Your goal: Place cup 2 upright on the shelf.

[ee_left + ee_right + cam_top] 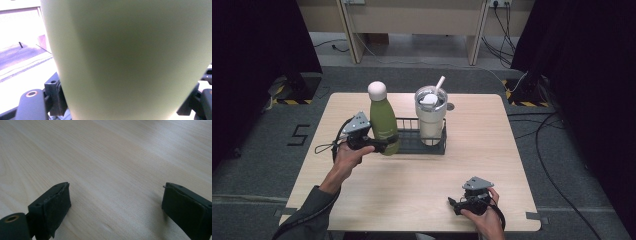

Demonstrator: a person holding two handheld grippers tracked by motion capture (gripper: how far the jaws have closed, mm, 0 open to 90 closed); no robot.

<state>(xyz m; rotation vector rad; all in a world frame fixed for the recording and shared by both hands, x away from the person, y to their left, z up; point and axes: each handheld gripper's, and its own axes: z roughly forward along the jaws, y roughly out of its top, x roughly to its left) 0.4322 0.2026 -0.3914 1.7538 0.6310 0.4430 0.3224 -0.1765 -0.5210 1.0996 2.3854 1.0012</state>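
A tall olive-green bottle (383, 124) with a cream cap stands upright at the left end of a black wire rack (412, 142). Whether its base is inside the rack I cannot tell. My left gripper (384, 145) is shut on the bottle's lower body. In the left gripper view the green bottle (125, 57) sits between the black fingers (53, 96). A white tumbler (431, 116) with a lid and straw stands in the rack's right end. My right gripper (457, 204) rests near the table's front edge, open (115, 205) over bare wood.
The light wooden table (492, 150) has bare room in front of and to the right of the rack. A small round grey thing (450, 106) lies behind the tumbler. Cables (542, 130) trail on the floor to the right.
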